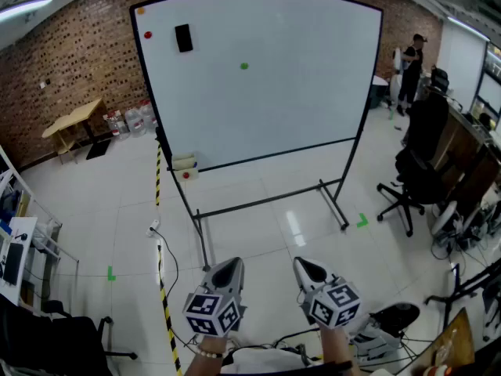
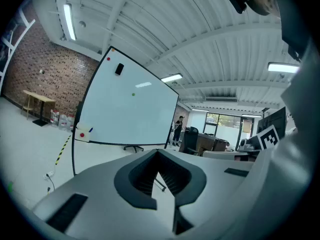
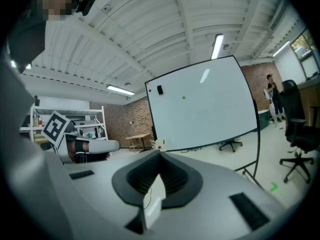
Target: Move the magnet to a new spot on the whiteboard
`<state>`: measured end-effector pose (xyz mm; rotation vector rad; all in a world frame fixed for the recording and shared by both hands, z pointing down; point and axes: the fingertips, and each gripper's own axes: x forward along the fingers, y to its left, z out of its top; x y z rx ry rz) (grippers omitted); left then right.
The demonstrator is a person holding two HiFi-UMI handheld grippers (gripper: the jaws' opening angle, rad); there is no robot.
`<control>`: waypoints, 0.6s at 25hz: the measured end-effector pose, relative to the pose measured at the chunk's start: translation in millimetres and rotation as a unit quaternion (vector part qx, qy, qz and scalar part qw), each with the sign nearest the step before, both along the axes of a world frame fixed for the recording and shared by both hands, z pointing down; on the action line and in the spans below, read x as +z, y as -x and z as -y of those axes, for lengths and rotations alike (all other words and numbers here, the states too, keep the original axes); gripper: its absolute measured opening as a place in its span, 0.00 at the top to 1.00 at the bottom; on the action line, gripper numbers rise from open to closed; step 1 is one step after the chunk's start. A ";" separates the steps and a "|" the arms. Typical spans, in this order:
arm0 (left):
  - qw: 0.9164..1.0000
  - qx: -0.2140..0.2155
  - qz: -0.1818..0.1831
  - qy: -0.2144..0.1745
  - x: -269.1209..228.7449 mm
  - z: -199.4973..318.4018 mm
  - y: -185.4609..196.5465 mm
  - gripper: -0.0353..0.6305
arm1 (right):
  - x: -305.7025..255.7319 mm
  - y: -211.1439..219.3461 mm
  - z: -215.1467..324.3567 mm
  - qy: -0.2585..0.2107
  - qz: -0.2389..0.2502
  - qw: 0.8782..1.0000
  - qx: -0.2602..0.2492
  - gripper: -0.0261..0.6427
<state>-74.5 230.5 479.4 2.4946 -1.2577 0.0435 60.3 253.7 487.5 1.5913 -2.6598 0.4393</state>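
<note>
We hold the left claw [image 1: 233,264] and the right claw [image 1: 302,264] side by side, both closed with nothing in them, well back from the whiteboard [image 1: 313,92]. A green magnet [image 1: 243,66] sits on its upper middle. A red magnet [image 1: 147,34] sits near the top left corner, beside a black eraser [image 1: 183,37].

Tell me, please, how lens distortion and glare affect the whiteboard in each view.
Head view: the whiteboard is evenly lit, but its frame bows outward from the wide lens, and a glare streak lies on the floor beneath it. Left gripper view: a dark round vignette, a leaning board and a faint lamp reflection on it. Right gripper view: the same vignette, and a brighter lamp reflection near the board's top edge.
</note>
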 end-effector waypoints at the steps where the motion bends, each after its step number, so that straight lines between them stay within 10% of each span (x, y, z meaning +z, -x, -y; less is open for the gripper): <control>1: 1.000 -0.003 0.006 -0.004 0.9 1.4 -8.1 0.96 | -0.8 -8.8 0.1 -0.005 -0.002 1.000 -0.002 0.95; 15: 0.999 -0.039 0.029 -0.021 1.0 106.6 -58.3 0.96 | -4.2 -81.1 102.2 -0.026 -0.009 1.000 0.014 0.95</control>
